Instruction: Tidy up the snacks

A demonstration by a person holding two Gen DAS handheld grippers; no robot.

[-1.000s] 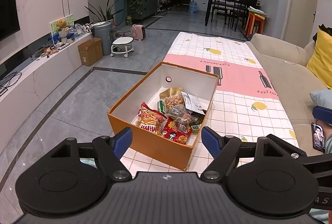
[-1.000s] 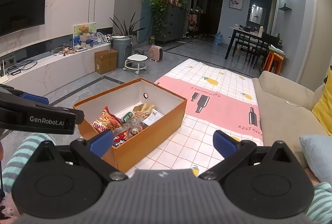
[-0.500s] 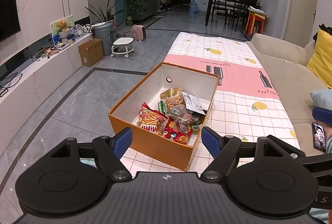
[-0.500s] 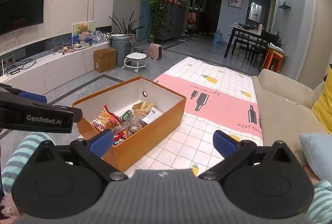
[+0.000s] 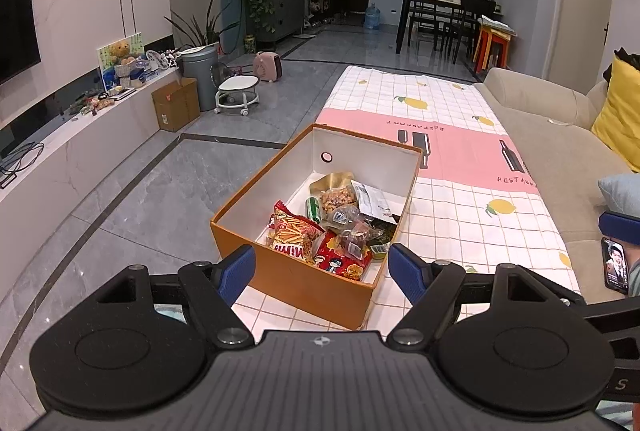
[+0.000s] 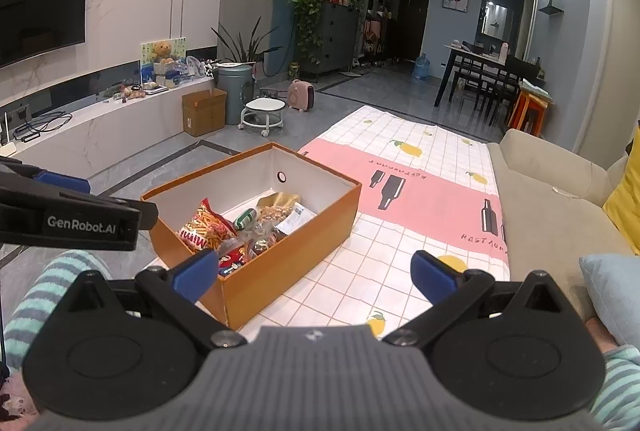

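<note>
An open orange box (image 5: pixel 296 279) with white inside stands on a checked tablecloth (image 5: pixel 460 215). Snacks lie piled in its near right part: a red stick-snack bag (image 5: pixel 294 231), a red cartoon packet (image 5: pixel 340 263), a nut pouch (image 5: pixel 338 197), a small green can (image 5: pixel 313 209). My left gripper (image 5: pixel 322 273) is open and empty, just in front of the box's near wall. In the right wrist view the box (image 6: pixel 280 263) is ahead and left, with the snack bag (image 6: pixel 206 227) showing. My right gripper (image 6: pixel 316 277) is open and empty, above the box's near right corner and the cloth.
A beige sofa (image 5: pixel 560 151) runs along the table's right side, with a yellow cushion (image 5: pixel 618 111) and a phone (image 5: pixel 614 265). Grey tiled floor lies left of the table. A TV bench (image 5: pixel 80 135), a cardboard box (image 5: pixel 176 103) and a stool (image 5: pixel 236 93) stand far left.
Both views have shifted very slightly; the right gripper has drifted a little towards the box. Both grippers stay open and the snacks have not moved.
</note>
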